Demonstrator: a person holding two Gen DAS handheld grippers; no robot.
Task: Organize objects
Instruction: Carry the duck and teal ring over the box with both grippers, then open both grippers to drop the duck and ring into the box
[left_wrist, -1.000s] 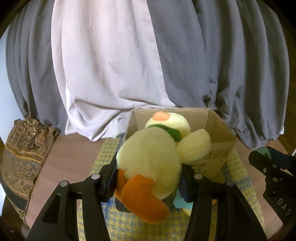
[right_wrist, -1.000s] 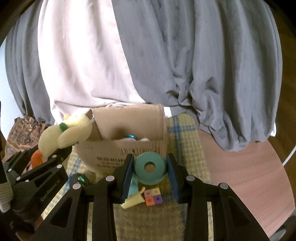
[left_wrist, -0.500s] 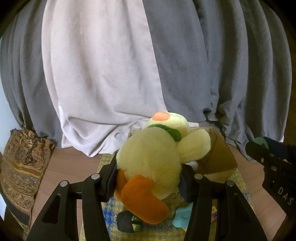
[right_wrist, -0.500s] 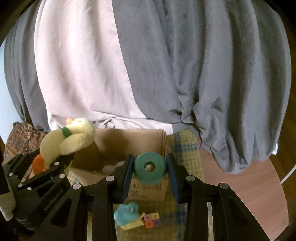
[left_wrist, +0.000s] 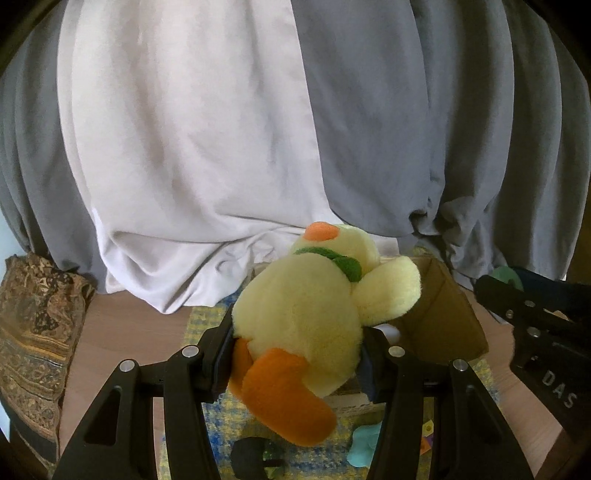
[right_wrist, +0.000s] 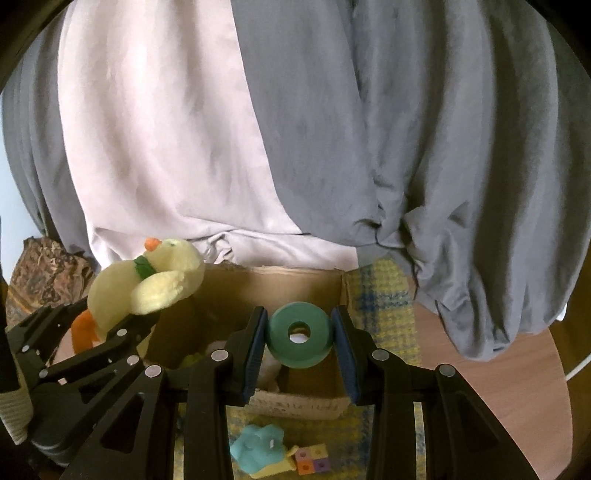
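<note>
**Both hands loaded above the box**

Left wrist view: the left gripper (left_wrist: 295, 354) has its fingers (left_wrist: 221, 350) clenched on the belly of a soft yellow duck (left_wrist: 306, 314), head pointing away and orange feet hanging toward the camera. It is held high, just in front of the cardboard box (left_wrist: 443, 314), probably so it can clear the wall and drop inside. A black toy (left_wrist: 255, 459) and a teal toy (left_wrist: 364, 445) lie on the checked mat (left_wrist: 207, 321) on the desk (left_wrist: 129, 325).

Right wrist view: the right gripper (right_wrist: 299, 339) grips a green ring (right_wrist: 298, 339) by its rim, hole facing the camera, poised over the open box (right_wrist: 295, 280), seemingly ready to let go. A coloured block (right_wrist: 314, 458) lies on the mat in front of the box
</note>
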